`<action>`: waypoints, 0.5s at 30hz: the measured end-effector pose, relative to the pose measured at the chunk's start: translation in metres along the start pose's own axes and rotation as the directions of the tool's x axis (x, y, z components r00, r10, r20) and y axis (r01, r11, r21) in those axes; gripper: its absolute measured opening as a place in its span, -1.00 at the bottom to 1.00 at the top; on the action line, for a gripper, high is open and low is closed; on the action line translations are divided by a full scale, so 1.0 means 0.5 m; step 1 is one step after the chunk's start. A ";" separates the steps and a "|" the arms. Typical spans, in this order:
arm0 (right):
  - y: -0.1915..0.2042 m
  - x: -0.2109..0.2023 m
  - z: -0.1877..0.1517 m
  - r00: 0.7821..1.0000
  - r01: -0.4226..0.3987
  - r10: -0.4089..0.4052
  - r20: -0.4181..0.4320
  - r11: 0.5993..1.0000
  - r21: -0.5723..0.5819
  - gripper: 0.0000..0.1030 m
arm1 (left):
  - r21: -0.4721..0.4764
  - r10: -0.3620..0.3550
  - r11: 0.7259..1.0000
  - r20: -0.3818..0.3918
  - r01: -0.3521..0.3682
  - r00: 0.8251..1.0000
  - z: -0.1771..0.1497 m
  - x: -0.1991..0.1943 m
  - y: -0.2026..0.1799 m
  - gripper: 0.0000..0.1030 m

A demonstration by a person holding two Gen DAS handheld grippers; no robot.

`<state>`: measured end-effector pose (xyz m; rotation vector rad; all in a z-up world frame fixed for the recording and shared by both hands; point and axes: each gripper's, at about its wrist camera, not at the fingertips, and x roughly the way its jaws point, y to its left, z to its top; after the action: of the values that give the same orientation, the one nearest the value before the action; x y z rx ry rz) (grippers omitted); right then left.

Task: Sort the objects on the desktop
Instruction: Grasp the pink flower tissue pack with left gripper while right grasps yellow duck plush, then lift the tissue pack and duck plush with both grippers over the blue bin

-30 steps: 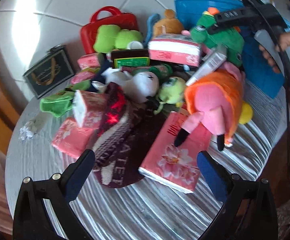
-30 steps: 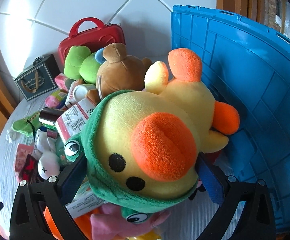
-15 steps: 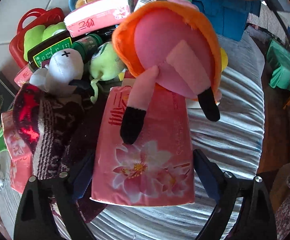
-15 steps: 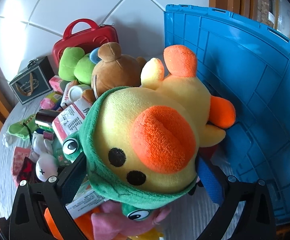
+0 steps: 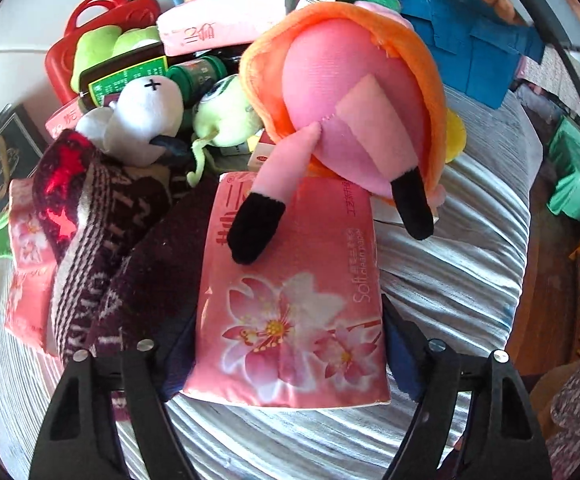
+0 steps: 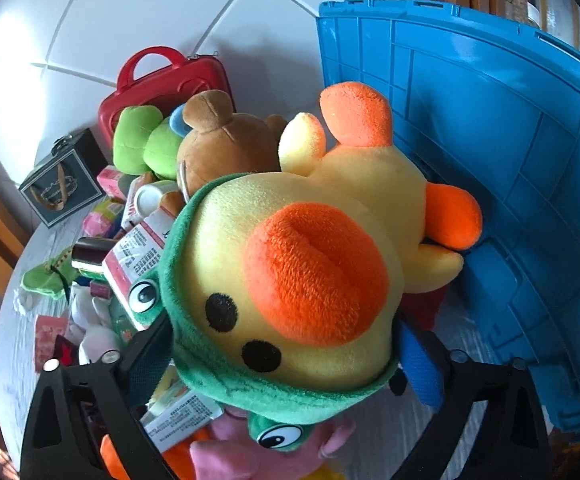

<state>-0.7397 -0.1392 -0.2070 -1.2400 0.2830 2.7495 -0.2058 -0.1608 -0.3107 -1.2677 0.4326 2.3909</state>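
A: Where does the left gripper (image 5: pixel 290 344) stand against the tissue pack?

B: The pink tissue pack (image 5: pixel 293 300) lies flat on the grey table (image 5: pixel 449 272), its near end right between the two blue pads. The jaws are closing, one pad at 9 o'clock of the pack and one at 3 o'clock, both just beside its edges; I cannot tell whether they press on it yet.

A: What sits around it?

B: At 12 o'clock the pink and orange plush (image 5: pixel 353 92) overhangs it, one black-tipped leg resting on the wrapper. At 9 o'clock a dark knitted scarf (image 5: pixel 102 248) lies against the pack, partly under the left pad. A white plush (image 5: pixel 146 120) and a red case (image 5: pixel 106 20) lie further off at 11 o'clock.

A: And the right gripper (image 6: pixel 286 356)?

B: Its jaws are closing too, with the head of the yellow duck plush (image 6: pixel 301 280) between them. The green hood fills the gap and both pads touch its sides, at 9 and 3 o'clock of the head. The duck's body stretches away towards 1 o'clock, against the wall of the blue crate (image 6: pixel 509 160).

A: Anything else close by?

B: A brown bear plush (image 6: pixel 222 144) at 11 o'clock of the duck, and a printed box (image 6: pixel 138 256) at 9 o'clock.
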 end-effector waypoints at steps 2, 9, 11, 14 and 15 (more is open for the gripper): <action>0.005 -0.029 -0.006 0.997 -0.027 0.029 0.066 0.999 -0.038 0.43 | -0.016 0.021 1.000 0.004 -0.021 1.000 -0.004 -0.004 0.001 0.50; 0.021 -0.106 -0.027 0.980 -0.125 0.145 0.139 0.982 -0.140 0.35 | -0.074 0.073 0.995 0.039 -0.070 0.997 -0.017 -0.046 0.016 0.48; 0.032 -0.130 -0.028 0.977 -0.116 0.142 0.160 0.980 -0.164 0.35 | -0.076 0.100 0.993 0.061 -0.095 0.993 -0.019 -0.065 0.018 0.48; 0.044 -0.165 -0.029 0.968 -0.126 0.160 0.193 0.976 -0.178 0.36 | -0.078 0.134 0.989 0.083 -0.128 0.987 -0.018 -0.089 0.024 0.48; 0.048 -0.177 -0.027 0.965 -0.129 0.166 0.202 0.975 -0.182 0.36 | -0.080 0.147 0.987 0.090 -0.140 0.985 -0.018 -0.100 0.028 0.48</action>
<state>-0.6756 -0.1676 -0.1467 -0.9747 0.1304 3.0606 -0.1807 -0.1871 -0.2726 -1.1833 0.4234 2.5978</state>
